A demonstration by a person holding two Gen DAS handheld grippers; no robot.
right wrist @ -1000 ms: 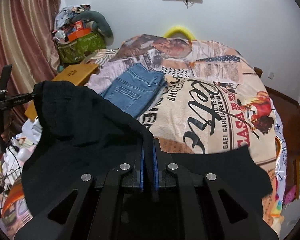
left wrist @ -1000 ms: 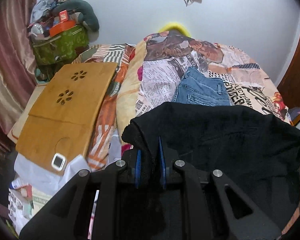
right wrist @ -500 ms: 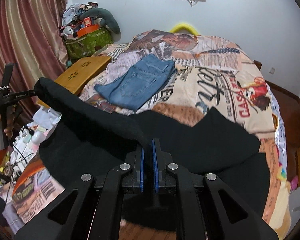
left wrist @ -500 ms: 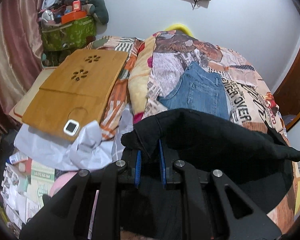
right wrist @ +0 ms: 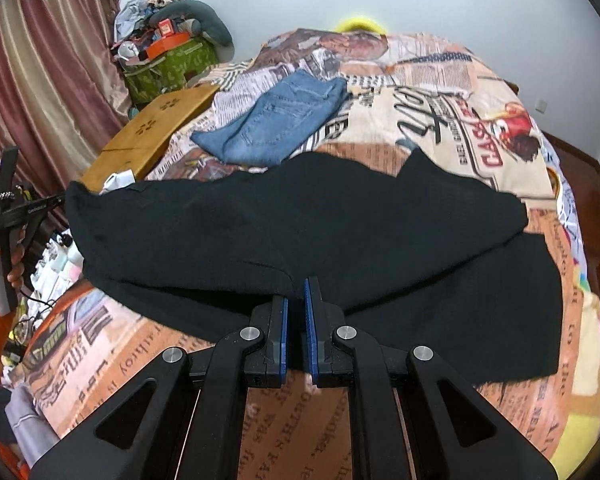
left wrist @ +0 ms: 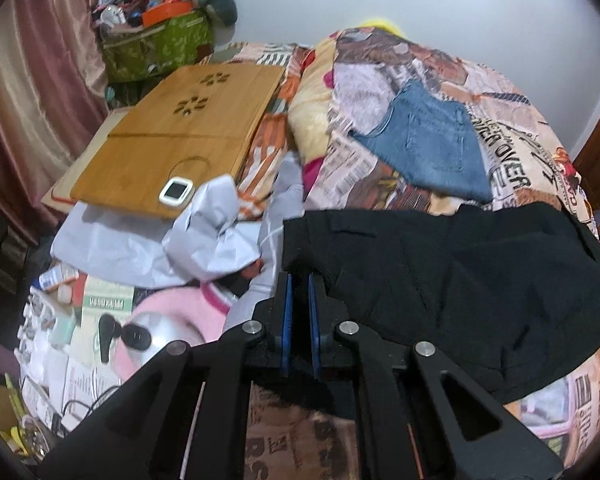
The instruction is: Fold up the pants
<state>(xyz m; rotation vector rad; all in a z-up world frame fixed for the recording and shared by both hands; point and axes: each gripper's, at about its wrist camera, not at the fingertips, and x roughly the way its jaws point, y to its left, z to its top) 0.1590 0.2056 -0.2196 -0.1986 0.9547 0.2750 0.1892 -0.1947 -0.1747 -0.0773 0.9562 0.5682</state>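
The black pants point(right wrist: 320, 232) lie spread across the near part of the printed bedspread point(right wrist: 440, 112); they also show in the left wrist view point(left wrist: 460, 280). My left gripper point(left wrist: 299, 280) is nearly shut, pinching the pants' left corner at the fingertips. It shows at the far left of the right wrist view point(right wrist: 40, 208), still on that corner. My right gripper point(right wrist: 296, 292) has a narrow gap between its blue pads point(right wrist: 309, 308) at the near edge of the pants; I see no cloth between them.
Folded blue jeans point(right wrist: 280, 120) lie farther back on the bed. A wooden lap tray point(left wrist: 180, 136) with a small white device point(left wrist: 177, 191) sits left of the bed, above white paper and clutter. A green bag point(right wrist: 168, 64) with items stands by the curtain.
Both grippers lowered the black pants onto the bed and drew back toward the near edge. The pants went from hanging in the air to lying flat. The right jaws have parted slightly.
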